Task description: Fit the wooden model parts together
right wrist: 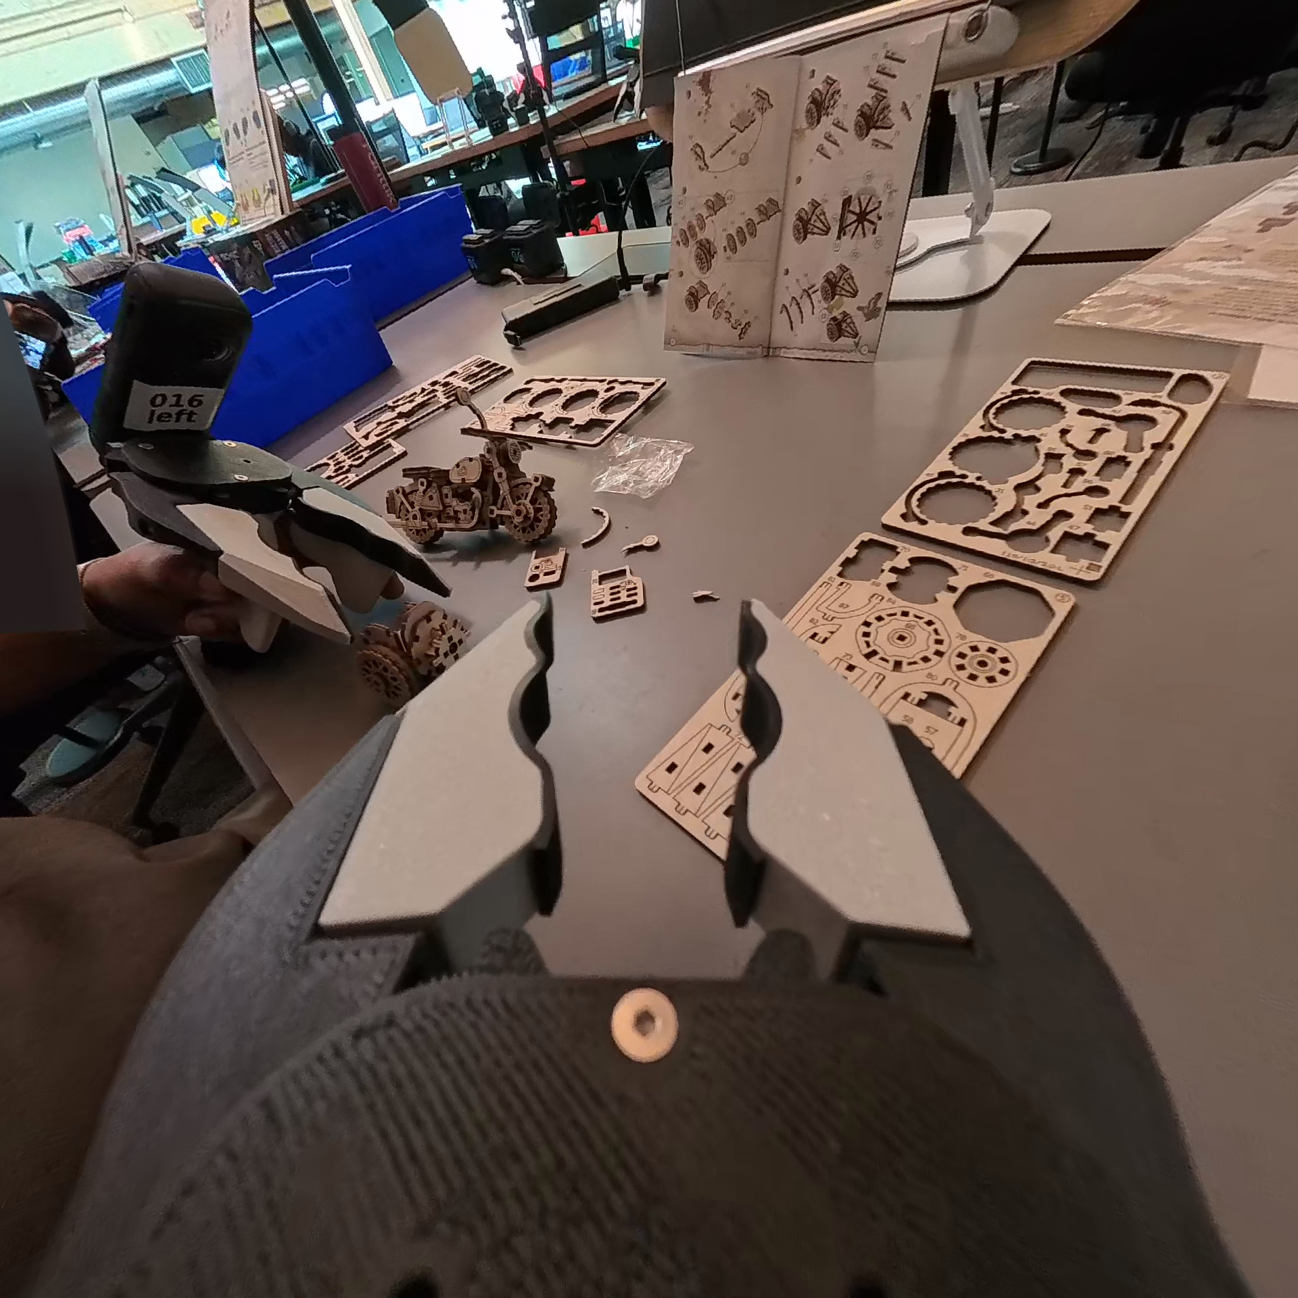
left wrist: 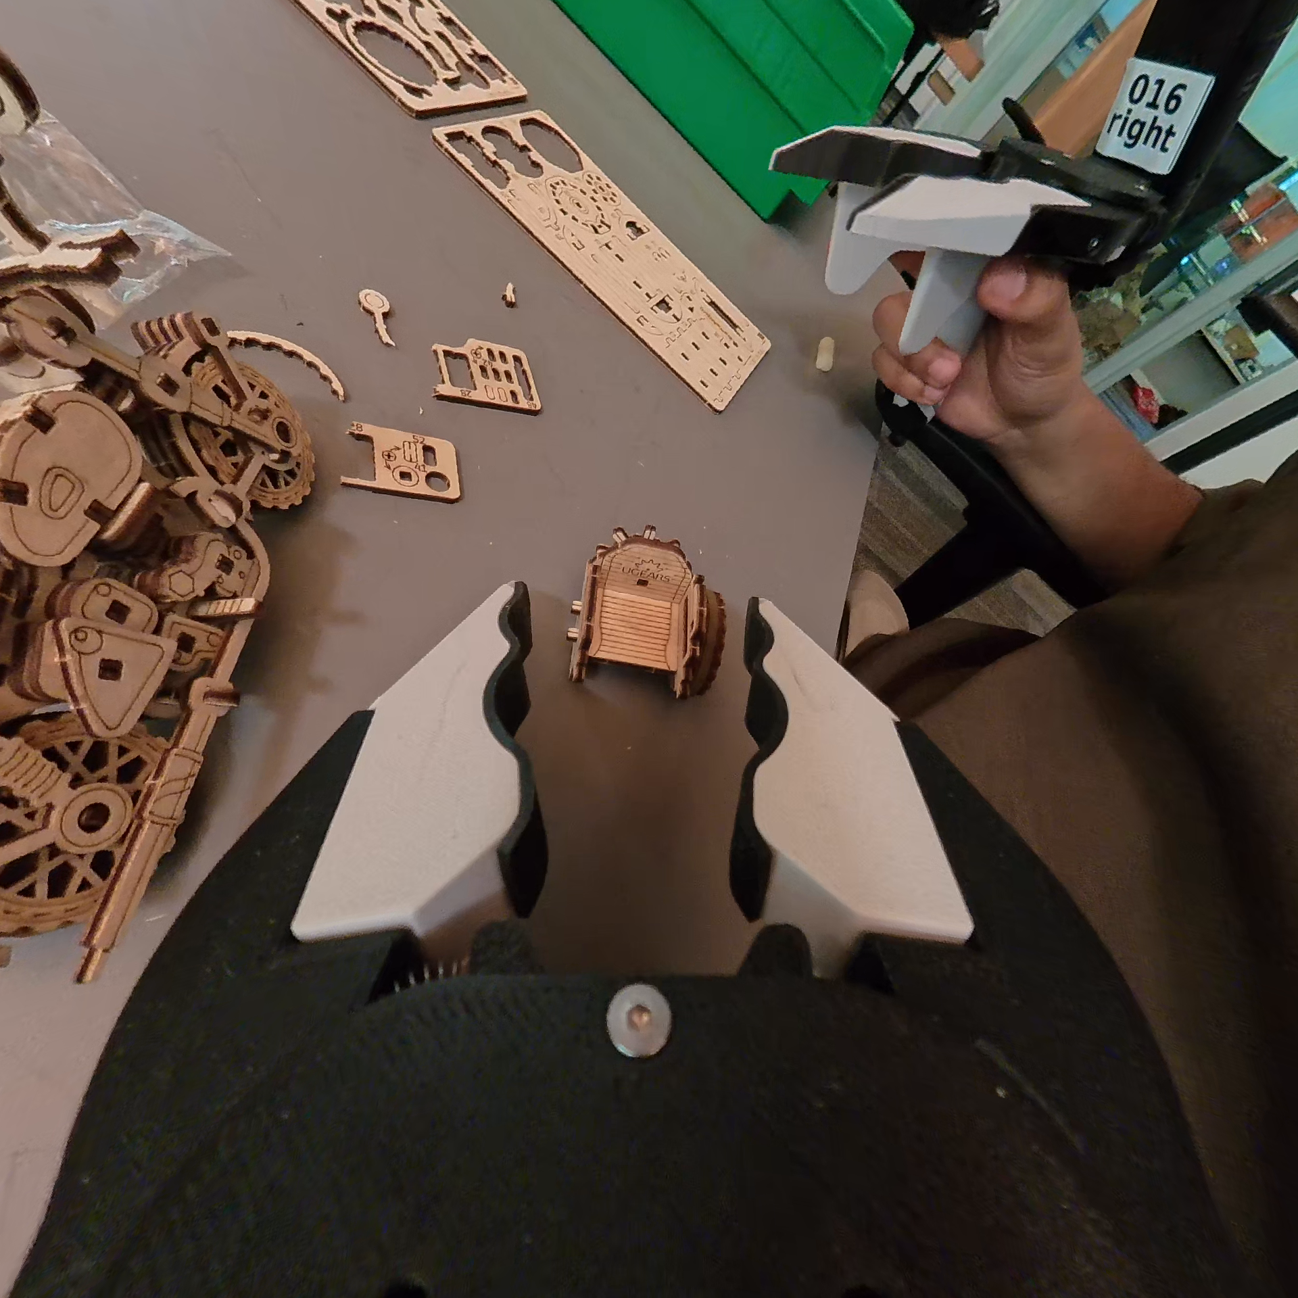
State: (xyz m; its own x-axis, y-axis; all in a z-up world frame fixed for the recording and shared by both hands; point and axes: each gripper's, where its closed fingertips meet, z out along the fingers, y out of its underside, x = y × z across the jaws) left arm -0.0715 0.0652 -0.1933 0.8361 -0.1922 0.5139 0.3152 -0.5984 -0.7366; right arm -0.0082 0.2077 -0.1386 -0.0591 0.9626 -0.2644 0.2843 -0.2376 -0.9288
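Observation:
A small wooden sub-assembly (left wrist: 643, 618) with a slatted panel and a toothed wheel stands on the grey table (left wrist: 632, 456), near its right edge. My left gripper (left wrist: 636, 605) is open and empty, with one fingertip on each side of the sub-assembly and not touching it. In the right wrist view the left gripper (right wrist: 393, 614) hovers over the same piece (right wrist: 407, 653). My right gripper (right wrist: 645, 611) is open and empty above the table. It also shows in the left wrist view (left wrist: 811, 197), held high at the top right. A built wooden motorcycle (right wrist: 470, 499) stands farther back.
Two loose flat parts (left wrist: 404, 463) (left wrist: 488, 376), a curved toothed strip (left wrist: 295, 358) and a small pin piece (left wrist: 379, 312) lie mid-table. Punched-out wooden sheets (right wrist: 927, 653) (right wrist: 1053, 463), an upright instruction booklet (right wrist: 794, 204), a plastic bag (right wrist: 639, 460), blue bins (right wrist: 337, 281) and a green bin (left wrist: 737, 84) surround them. The left tips stand about 7 cm off the built wooden motorcycle (right wrist: 470, 499). It turns up in the left wrist view (left wrist: 199, 518) as well.

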